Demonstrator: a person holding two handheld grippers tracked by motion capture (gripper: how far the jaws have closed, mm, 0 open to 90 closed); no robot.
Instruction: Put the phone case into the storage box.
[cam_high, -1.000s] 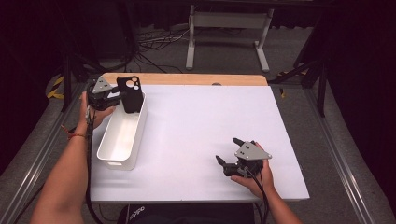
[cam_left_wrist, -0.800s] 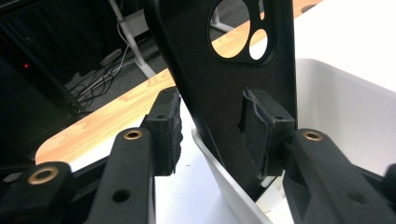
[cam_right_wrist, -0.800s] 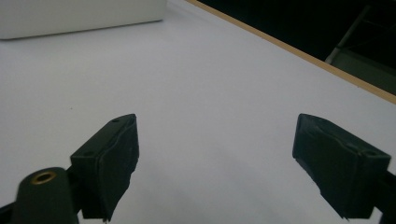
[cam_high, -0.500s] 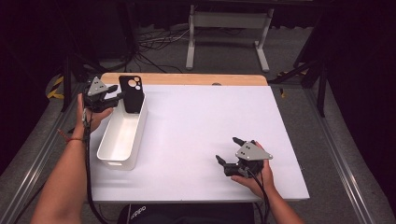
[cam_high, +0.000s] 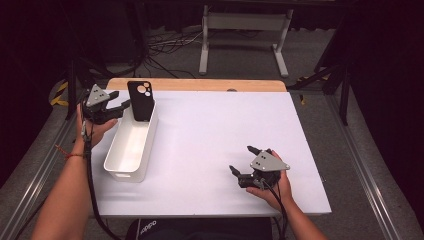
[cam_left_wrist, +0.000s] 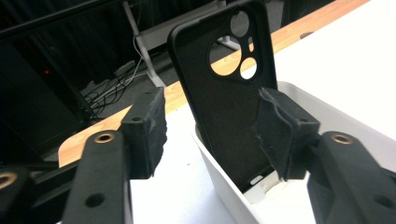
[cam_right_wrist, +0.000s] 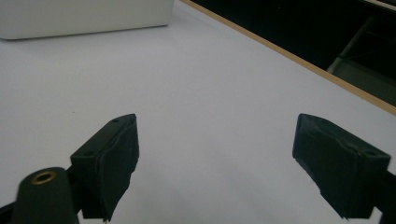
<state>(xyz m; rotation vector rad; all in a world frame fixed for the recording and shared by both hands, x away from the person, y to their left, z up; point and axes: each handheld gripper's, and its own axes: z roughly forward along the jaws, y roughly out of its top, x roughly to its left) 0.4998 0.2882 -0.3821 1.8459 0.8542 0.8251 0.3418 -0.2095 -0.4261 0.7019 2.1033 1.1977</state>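
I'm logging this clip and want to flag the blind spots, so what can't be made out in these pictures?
- Bottom of the black phone case: left gripper view, hidden behind the white plastic bin wall and the left gripper pad.
- Whether the case leans on the bin's end wall: high view, too small to tell.
- Most of the bin: right gripper view, cut off by the top edge.
- Right gripper body: high view, under its grey plate.

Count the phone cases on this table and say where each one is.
1. The black phone case stands tilted in the far end of the white bin, leaning on its end wall. The bin's visible floor holds no other; its near wall could hide one.
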